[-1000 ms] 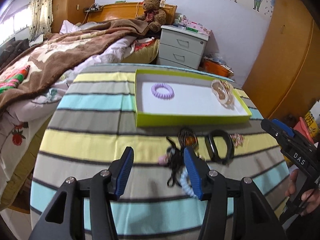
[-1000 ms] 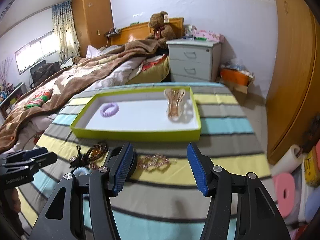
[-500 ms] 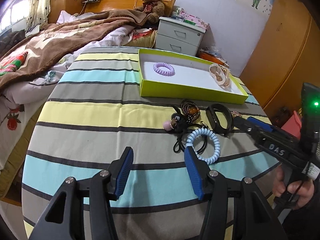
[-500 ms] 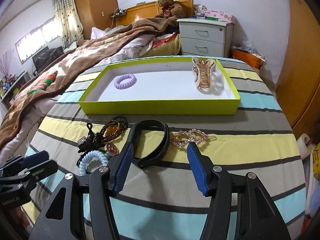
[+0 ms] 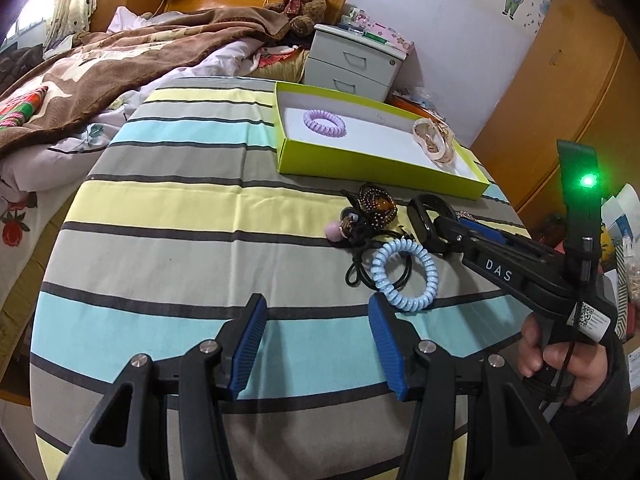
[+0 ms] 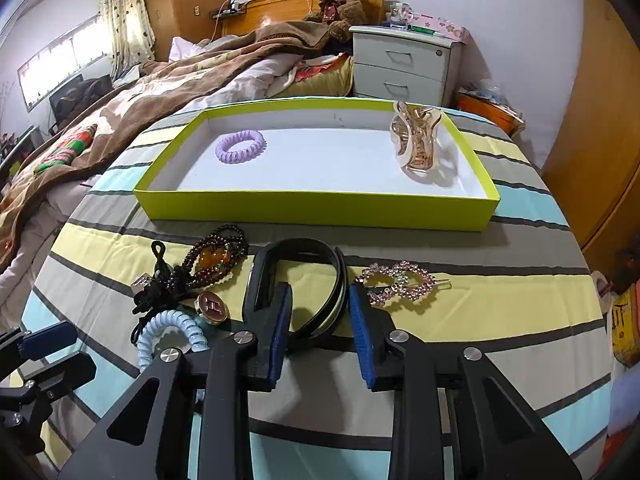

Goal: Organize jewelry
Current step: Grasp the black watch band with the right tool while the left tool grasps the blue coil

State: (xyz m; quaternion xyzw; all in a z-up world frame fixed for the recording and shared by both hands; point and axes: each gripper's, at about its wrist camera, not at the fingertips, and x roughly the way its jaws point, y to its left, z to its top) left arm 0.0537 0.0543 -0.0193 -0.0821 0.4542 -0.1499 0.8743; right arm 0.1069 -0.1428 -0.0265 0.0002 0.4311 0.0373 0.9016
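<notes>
- Two hair pieces already lie in the lime-green tray point(image 5: 376, 166) in the left wrist view: a lilac spiral hair tie point(image 5: 325, 124) at its far left, a rose-gold claw clip point(image 5: 434, 142) at its far right.
- Left gripper point(image 5: 316, 330) hangs spread and empty over the striped cloth point(image 5: 180, 208), with the pale blue spiral hair tie point(image 5: 404, 274) just off its right pad.
- Right gripper point(image 5: 450, 226) reaches in from the right, its tips at the black headband point(image 5: 426, 220); from here I cannot tell whether the pads bite.
- Over to the right wrist view: the right gripper point(image 6: 320, 320) is closing, and the near end of the headband point(image 6: 304, 276) sits between the blue pads point(image 6: 280, 320); a gap shows on both sides, so no pinch yet.
- That makes the step in hand, by my reading, the pick of the headband, bound for the tray point(image 6: 316, 210).
- Headband lies flat, its arch toward the tray, its open ends toward the gripper, its long axis running near to far.
- Next call: finish the squeeze on both strips, lift clear of the beaded bracelet point(image 6: 216, 258) on the left and the pink rhinestone clip point(image 6: 400, 282) on the right, then carry it over the near wall.
- Left gripper's tips point(image 6: 44, 354) wait at the near left, beside the blue tie point(image 6: 172, 332).
</notes>
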